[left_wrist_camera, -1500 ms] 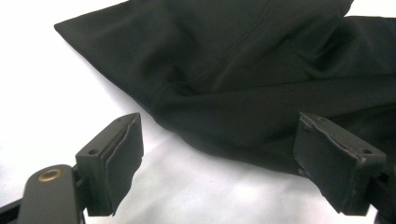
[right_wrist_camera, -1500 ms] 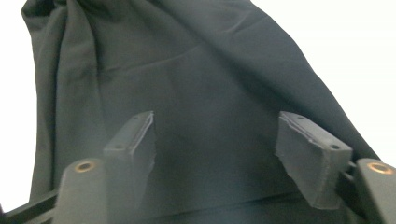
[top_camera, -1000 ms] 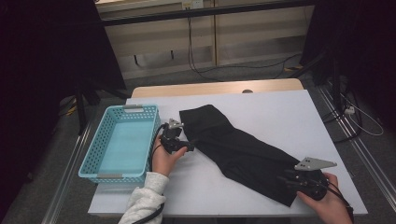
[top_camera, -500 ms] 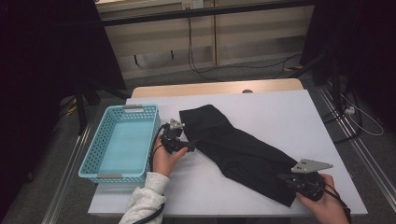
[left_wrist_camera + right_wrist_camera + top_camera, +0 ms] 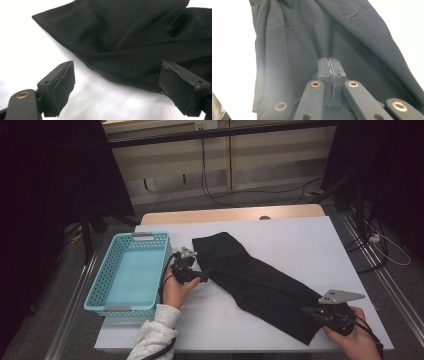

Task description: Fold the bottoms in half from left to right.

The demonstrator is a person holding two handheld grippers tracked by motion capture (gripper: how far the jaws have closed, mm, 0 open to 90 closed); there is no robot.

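On the white tabletop [image 5: 300, 245] a long black garment [image 5: 255, 287] lies flat and slantwise, its wide end toward the far left and its narrow end toward the near right corner. A light blue basket [image 5: 102, 290] stands at the left edge of the tabletop, apart from the garment.

The left tool [image 5: 197, 276] rests in the person's left hand [image 5: 175, 290] between the basket and the garment, pointing at the garment's left edge. In the left gripper view its 2 jaws stand wide apart and released, with bare tabletop between them; the garment's [image 5: 130, 45] edge lies just ahead of them and runs close behind the right-hand jaw, but whether the cloth touches that pad I cannot tell.

The right tool [image 5: 312, 312] sits at the garment's narrow near end, held by the right hand [image 5: 355, 342], with its grey 3-cornered plate [image 5: 341, 296] on top. Its jaws have just been closing and now stand clenched on the garment. In the right gripper view the pads [image 5: 324, 66] meet tight with a pinch of the dark cloth [image 5: 294, 42] gathered at their tips, and folds fan away from that spot across the fabric. The rest of the garment stretches away from this tool toward the left tool, flat on the tabletop.
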